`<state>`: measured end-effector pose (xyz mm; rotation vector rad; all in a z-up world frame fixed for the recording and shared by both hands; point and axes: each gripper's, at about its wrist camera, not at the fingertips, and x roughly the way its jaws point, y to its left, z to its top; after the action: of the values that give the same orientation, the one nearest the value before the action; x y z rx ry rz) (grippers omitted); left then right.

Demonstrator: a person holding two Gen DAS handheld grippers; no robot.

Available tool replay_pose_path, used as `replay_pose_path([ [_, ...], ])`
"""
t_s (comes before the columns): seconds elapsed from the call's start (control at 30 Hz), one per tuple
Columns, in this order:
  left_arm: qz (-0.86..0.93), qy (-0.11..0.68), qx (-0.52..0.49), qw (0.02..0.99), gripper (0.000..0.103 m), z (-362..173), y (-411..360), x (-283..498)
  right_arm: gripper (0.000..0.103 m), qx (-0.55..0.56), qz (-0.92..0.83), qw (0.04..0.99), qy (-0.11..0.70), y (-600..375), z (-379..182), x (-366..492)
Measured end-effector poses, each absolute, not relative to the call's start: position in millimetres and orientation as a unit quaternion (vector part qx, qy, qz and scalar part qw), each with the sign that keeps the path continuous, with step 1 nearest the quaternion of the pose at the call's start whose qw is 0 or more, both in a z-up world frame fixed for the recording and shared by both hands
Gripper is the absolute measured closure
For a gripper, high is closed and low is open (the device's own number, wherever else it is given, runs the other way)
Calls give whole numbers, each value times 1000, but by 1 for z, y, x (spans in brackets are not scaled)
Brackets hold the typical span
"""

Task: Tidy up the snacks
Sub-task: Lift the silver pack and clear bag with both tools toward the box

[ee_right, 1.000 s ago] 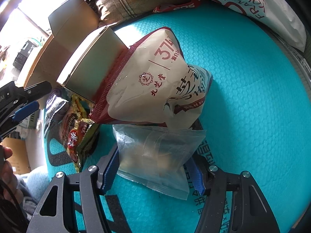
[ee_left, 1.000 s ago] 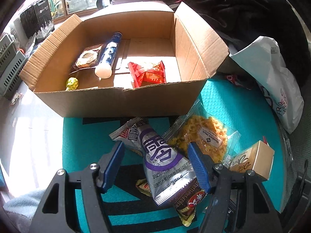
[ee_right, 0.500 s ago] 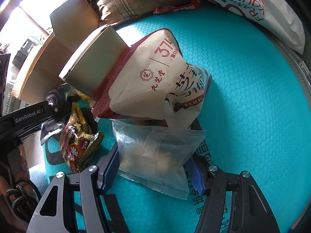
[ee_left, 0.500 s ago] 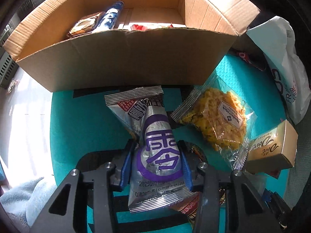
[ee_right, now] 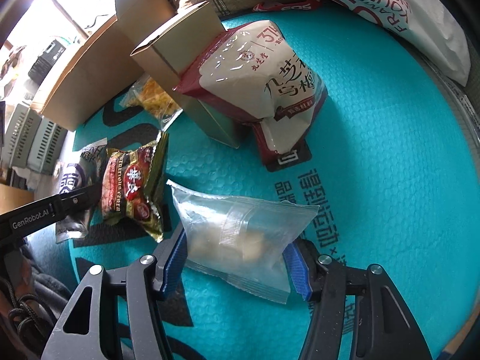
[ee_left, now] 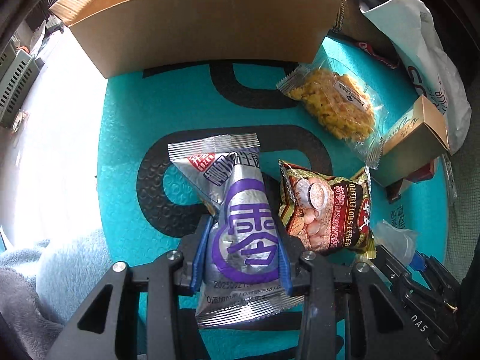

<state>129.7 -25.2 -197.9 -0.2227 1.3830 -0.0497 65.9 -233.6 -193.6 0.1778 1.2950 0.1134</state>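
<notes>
My left gripper [ee_left: 242,255] is shut on a silver and purple snack packet [ee_left: 240,207] that lies on the teal mat [ee_left: 126,150], its blue pads pressing both sides. A dark cereal packet [ee_left: 327,213] lies just right of it. Beyond stands the open cardboard box [ee_left: 210,24]. In the right wrist view my right gripper [ee_right: 235,264] has a clear packet [ee_right: 237,228] between its pads; the jaws are closing and both pads touch it. The left gripper [ee_right: 69,204] shows at that view's left edge, beside the cereal packet [ee_right: 129,186].
A yellow snack pack [ee_left: 333,105] and a gold carton [ee_left: 414,141] lie right of the box. A white and red pouch [ee_right: 261,84] leans on the gold carton [ee_right: 180,69]. A white plastic bag [ee_left: 429,60] sits at the far right. Grey baskets [ee_right: 33,138] stand off the mat.
My left gripper came down and closed on the silver packet. My right gripper drew the clear packet out from under the white and red pouch, its jaws narrowing slightly.
</notes>
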Motion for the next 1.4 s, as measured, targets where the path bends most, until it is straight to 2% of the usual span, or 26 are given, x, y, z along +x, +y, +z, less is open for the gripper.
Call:
replay_pose_path([
  [0.23,-19,641,-89,762,65,-207,-37,126,43,78,59,787,609,-233,-194,51],
  [0.57,-15,642,-51,765,63,-217,-52,134,36,60,46,779,622,-223,-196,60],
  [0.7,-23,641,-46,766,57,-222,-56,137,32,47,44,782,621,-214,-200,63],
  [0.73,-24,639,-43,768,57,-222,-58,137,32,41,42,784,618,-212,-200,63],
  [0.77,-24,635,-42,771,57,-221,-58,137,37,35,39,786,616,-210,-200,63],
  [0.8,-22,631,-44,774,62,-220,-62,137,42,32,40,789,612,-209,-199,62],
  [0.9,-15,625,-47,779,66,-218,-60,132,47,44,53,793,605,-210,-195,60],
  [0.97,-20,625,-53,779,70,-217,-60,131,48,51,54,794,604,-212,-191,59],
  [1.4,-52,594,-75,799,71,-177,-60,97,49,72,85,796,595,-216,-161,50],
])
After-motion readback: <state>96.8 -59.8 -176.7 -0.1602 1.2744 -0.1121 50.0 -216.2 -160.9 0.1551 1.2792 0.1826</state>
